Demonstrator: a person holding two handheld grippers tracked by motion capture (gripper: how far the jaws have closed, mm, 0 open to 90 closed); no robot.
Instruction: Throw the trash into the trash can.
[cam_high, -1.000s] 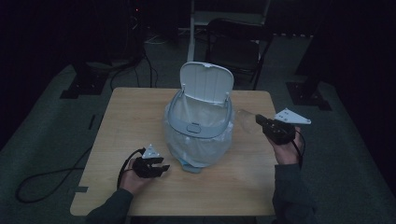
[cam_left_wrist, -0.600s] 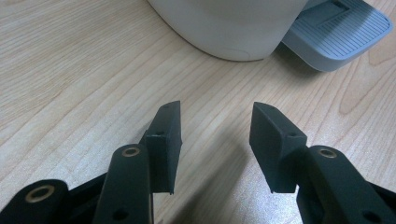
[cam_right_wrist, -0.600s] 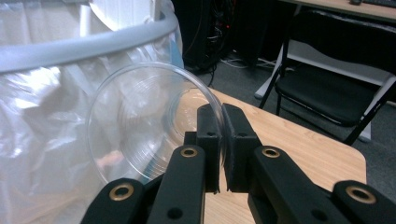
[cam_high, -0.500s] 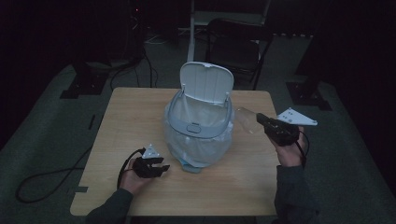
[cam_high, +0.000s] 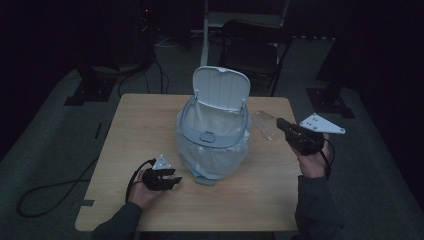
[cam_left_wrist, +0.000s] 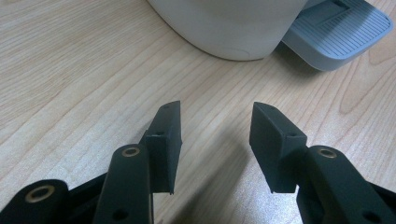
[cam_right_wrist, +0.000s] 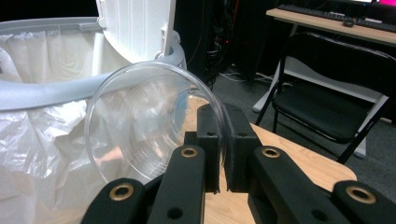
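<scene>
A white pedal bin (cam_high: 214, 131) stands mid-table with its lid (cam_high: 221, 89) up and a clear bag (cam_right_wrist: 42, 135) lining it. My right gripper (cam_high: 281, 125) hangs above the table to the bin's right, shut on the rim of a clear plastic cup (cam_high: 264, 125). In the right gripper view the cup (cam_right_wrist: 149, 116) lies on its side, mouth toward the camera, level with the bin's grey rim (cam_right_wrist: 70, 86). My left gripper (cam_high: 167, 180) rests open on the table in front of the bin, nothing between its fingers (cam_left_wrist: 166, 135). The bin's base (cam_left_wrist: 229, 28) and pedal (cam_left_wrist: 336, 28) lie just ahead of it.
The wooden table (cam_high: 140, 130) has bare room left of the bin and along its front edge. A black folding chair (cam_high: 252, 47) stands behind the table's far side. A cable (cam_high: 45, 195) runs off the table's left to the floor.
My right gripper has risen a little with the cup and drifted slightly right. The left gripper and the bin have stayed put.
</scene>
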